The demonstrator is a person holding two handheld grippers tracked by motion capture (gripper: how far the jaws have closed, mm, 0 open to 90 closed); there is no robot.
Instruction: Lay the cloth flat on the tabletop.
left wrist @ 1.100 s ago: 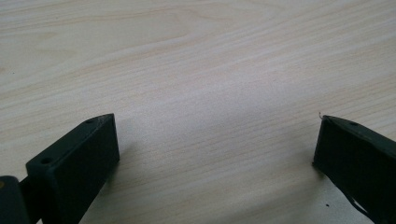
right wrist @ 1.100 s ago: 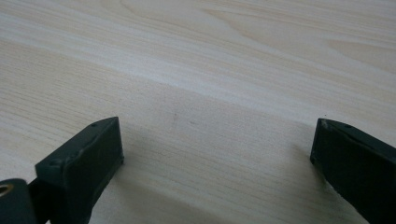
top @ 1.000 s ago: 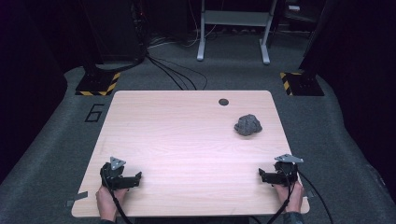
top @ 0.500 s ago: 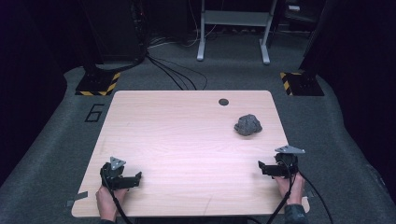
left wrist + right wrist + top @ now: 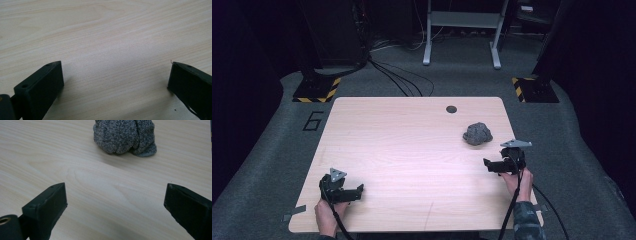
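While the crumpled grey knitted cloth (image 5: 125,136) is lying near the worktop's (image 5: 412,150) right edge, you're bringing the wide-open right gripper (image 5: 115,202) toward it; centre both jaws first, leaving the equally wide left gripper (image 5: 115,80) parked.

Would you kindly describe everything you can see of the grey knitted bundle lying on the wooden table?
The grey knitted bundle is a crumpled lump of speckled, dark-and-light grey fabric, seemingly soft cloth balled up into rounded folds, with a smoother pale grey edge at its lower right in the right gripper view. It rests on the light wooden table, near the far right corner. Nothing grips it: the right gripper stands open just short of it, not touching.
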